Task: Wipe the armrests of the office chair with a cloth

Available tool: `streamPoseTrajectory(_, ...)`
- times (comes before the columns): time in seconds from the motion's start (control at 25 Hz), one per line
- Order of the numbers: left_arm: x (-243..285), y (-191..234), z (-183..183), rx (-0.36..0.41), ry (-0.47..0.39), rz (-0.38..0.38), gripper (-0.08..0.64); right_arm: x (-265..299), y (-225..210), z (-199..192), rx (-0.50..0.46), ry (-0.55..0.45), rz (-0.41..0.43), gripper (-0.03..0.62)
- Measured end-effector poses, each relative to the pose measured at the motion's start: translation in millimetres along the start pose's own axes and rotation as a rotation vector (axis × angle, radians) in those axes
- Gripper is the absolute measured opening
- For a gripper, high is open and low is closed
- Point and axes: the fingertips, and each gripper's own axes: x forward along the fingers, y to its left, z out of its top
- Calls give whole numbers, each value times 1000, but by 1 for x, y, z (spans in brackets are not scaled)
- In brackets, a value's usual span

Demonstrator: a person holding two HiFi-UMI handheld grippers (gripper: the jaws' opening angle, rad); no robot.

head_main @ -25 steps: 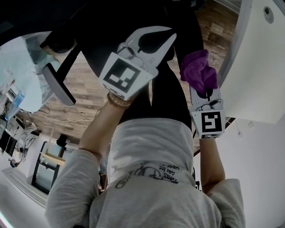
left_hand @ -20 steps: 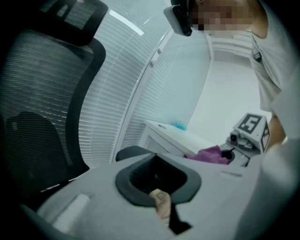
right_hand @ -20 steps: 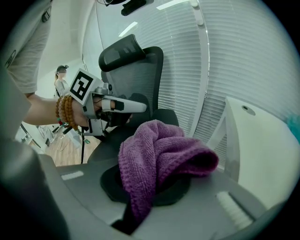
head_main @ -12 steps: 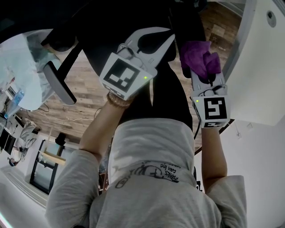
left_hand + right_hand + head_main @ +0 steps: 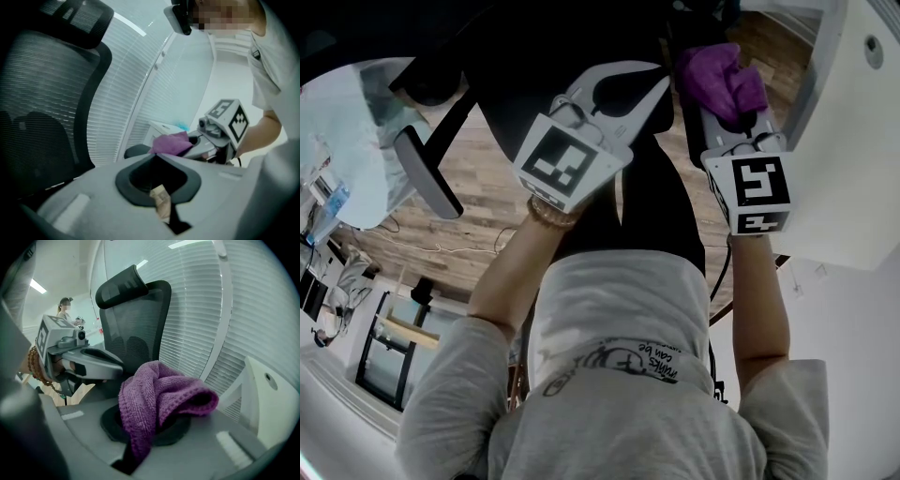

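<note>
The black mesh office chair [image 5: 133, 324] stands in front of me, with its headrest [image 5: 119, 284] above. In the head view one dark armrest [image 5: 422, 173] sticks out at the left. My right gripper [image 5: 727, 105] is shut on a bunched purple cloth [image 5: 722, 80], up by the chair's right side; the cloth [image 5: 159, 397] hides the fingertips and whatever lies under it. My left gripper [image 5: 659, 75] hovers over the dark seat, shut and holding nothing. From the left gripper view the cloth [image 5: 171, 143] rests above a dark armrest pad [image 5: 137, 150].
A white desk or cabinet [image 5: 853, 141] stands close on the right of the chair. Wood floor [image 5: 487, 202] shows beneath. Window blinds [image 5: 206, 310] run behind the chair. Another person [image 5: 64, 308] stands far back in the room.
My right gripper has carried the purple cloth forward, up the head view, toward the chair's right side. The left gripper has barely shifted.
</note>
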Motion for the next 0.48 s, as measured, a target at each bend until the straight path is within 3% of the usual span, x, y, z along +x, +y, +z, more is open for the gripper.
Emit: streamPoseTrajectory(0.48, -10, 10, -3, -16, 0, 17, 0, 41, -19, 46, -18, 8, -1, 34)
